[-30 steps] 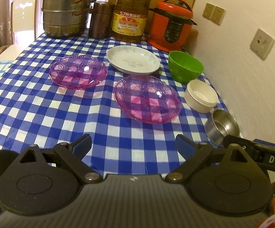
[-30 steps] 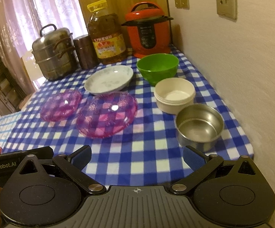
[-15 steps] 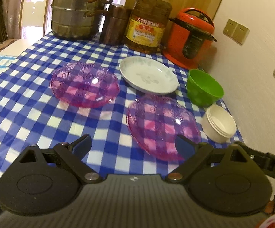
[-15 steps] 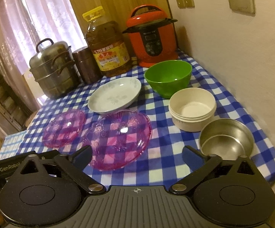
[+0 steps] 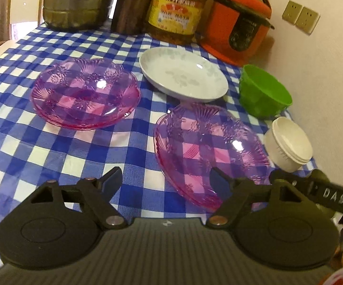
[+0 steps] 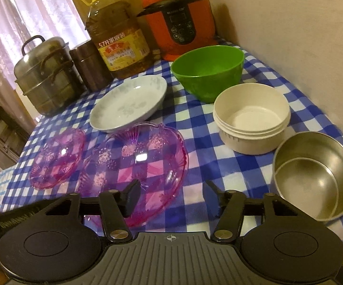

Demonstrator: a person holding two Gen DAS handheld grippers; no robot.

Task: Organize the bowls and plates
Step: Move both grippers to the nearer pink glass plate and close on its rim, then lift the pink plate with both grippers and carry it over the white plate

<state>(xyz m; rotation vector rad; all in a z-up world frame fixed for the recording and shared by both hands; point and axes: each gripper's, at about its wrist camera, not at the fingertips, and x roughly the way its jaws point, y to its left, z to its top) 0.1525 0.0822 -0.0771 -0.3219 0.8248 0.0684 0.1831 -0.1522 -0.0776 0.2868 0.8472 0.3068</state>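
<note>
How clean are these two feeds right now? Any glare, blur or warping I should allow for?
Left wrist view: soft with motion blur, worst on the oil bottle label; small glints on both pink plates. Right wrist view: sharper, a bright spot on the nearer pink plate, washed-out curtain backlight. Both: fisheye bending, dark corners.

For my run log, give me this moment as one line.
stage: approach | left tool: closing, empty, beside near pink plate | right tool: closing, empty, near steel bowl | nothing stacked
</note>
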